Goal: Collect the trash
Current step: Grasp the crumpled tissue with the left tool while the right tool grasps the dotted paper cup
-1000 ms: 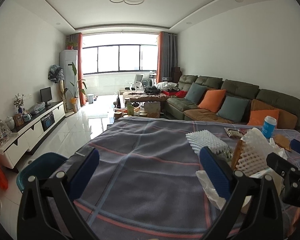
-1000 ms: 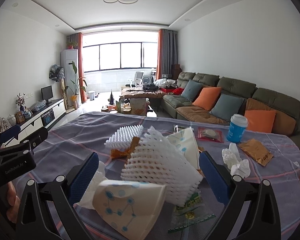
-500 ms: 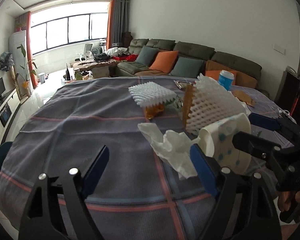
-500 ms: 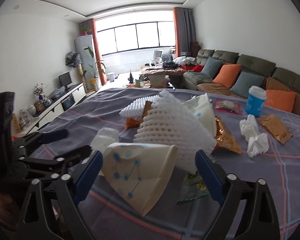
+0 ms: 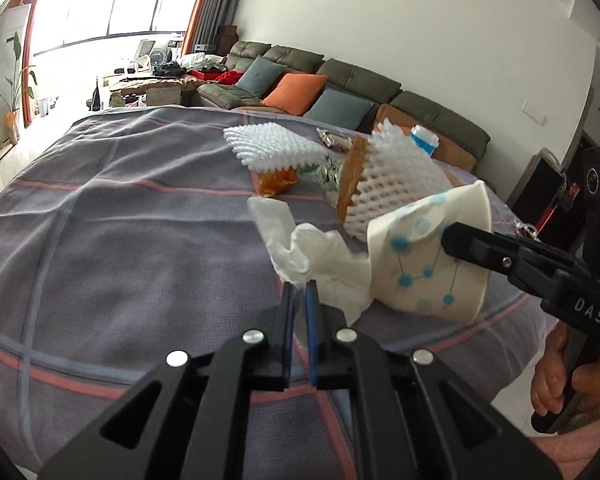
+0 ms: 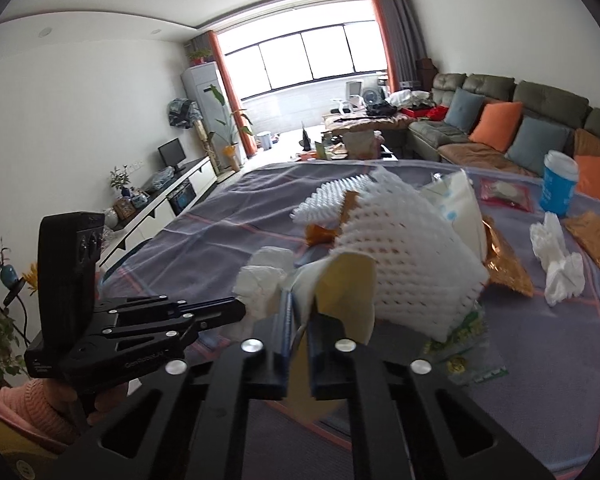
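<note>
On the grey plaid tablecloth (image 5: 140, 240) lies a heap of trash. My left gripper (image 5: 299, 286) is closing its jaws on the near edge of a crumpled white tissue (image 5: 320, 252), and the pads pinch it. In the right wrist view that same left gripper (image 6: 240, 306) touches the tissue (image 6: 260, 280) from the left. My right gripper (image 6: 300, 308) is closing on the rim of a crushed white paper cup with blue dots (image 6: 348, 280), with the cup wall between its pads. From the left wrist view the right gripper (image 5: 448, 236) grips the cup (image 5: 428, 280) from the right.
A white foam net (image 6: 404, 248) leans on the cup, and a second foam net (image 5: 272, 148) lies behind. A blue cup (image 6: 558, 188), another tissue (image 6: 556, 264), orange wrappers (image 6: 592, 236) and a clear printed bag (image 6: 464, 344) lie to the right. A sofa (image 5: 340, 76) lines the far side.
Both grippers tipped down toward the heap and went from wide open to shut. The left closed on the tissue's edge, the right on the paper cup's rim.
</note>
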